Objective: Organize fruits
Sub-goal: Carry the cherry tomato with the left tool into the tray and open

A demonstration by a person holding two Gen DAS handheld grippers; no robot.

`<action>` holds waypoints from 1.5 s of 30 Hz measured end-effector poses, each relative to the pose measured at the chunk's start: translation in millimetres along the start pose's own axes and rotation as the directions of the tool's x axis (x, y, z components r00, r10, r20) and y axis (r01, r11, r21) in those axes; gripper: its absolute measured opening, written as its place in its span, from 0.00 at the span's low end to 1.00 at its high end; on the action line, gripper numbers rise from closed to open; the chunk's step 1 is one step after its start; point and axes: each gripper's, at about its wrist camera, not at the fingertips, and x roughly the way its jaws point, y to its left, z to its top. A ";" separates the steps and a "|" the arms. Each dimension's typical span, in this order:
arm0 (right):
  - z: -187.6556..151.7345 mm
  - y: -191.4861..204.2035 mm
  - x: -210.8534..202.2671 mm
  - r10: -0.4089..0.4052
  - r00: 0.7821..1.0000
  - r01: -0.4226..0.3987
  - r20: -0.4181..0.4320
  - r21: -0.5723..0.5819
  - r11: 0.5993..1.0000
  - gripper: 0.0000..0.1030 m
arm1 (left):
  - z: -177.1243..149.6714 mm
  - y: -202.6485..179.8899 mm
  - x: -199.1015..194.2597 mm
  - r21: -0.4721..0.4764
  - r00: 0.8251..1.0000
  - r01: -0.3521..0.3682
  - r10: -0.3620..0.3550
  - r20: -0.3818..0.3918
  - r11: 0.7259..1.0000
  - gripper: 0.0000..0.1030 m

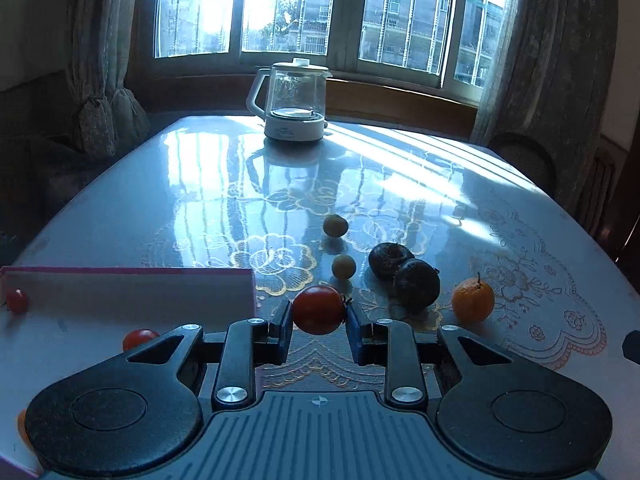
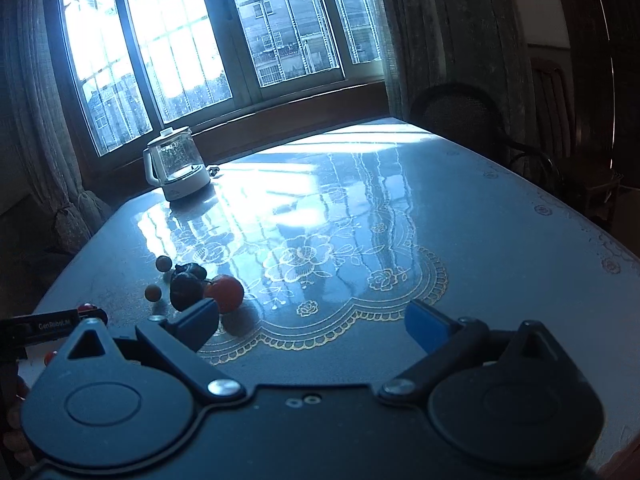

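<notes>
Red against a glossy grey tabletop, a small tomato (image 1: 319,309) sits pinched between the blue pads of the left gripper (image 1: 319,322), its jaws drawn narrow and pressing on both sides of the fruit, which is lifted clear of the table (image 1: 200,200). Just left of the gripper lies a white tray (image 1: 120,300) with a pink rim, its right-hand edge close beside the left finger; two more small tomatoes rest in it, one (image 1: 17,301) against the far wall, another (image 1: 138,338) partly hidden behind the gripper body.

Loose fruit lies to the right of the held tomato: two pale round fruits (image 1: 335,225) one behind the other, two dark fruits (image 1: 416,282) touching each other, and a mandarin (image 1: 473,300) with a stem, standing apart nearest the table's right edge.

The right gripper (image 2: 312,322) hangs with its jaws wide and nothing between them, above the lace-patterned cloth (image 2: 360,280) under the clear table cover. In its view the fruit cluster sits just beyond its left finger, with the mandarin (image 2: 225,293) nearest.

A glass kettle (image 1: 290,100) on a white base stands alone at the far side near the window (image 1: 300,8). Between it and the fruit the tabletop is open, and the whole right half of the table in the right wrist view is bare to its curved edge. A dark chair (image 2: 460,116) stands at the far right corner, curtains on both sides.
</notes>
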 end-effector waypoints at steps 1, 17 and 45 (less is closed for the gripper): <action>-0.1 5.2 1.6 0.010 1.000 -0.010 -0.001 -0.003 1.000 0.97 | 0.9 13.7 -3.6 -0.010 1.000 -0.021 0.021 0.002 1.000 0.28; -17.7 107.0 22.0 0.111 0.993 -0.112 -0.036 -0.025 0.993 0.97 | -21.4 191.3 17.7 -0.095 0.958 -0.274 0.263 -0.114 0.957 0.28; -4.5 143.5 61.0 -0.125 0.992 0.117 -0.018 -0.242 0.963 1.00 | -16.7 205.3 7.2 -0.080 0.959 -0.249 0.234 -0.162 0.965 0.87</action>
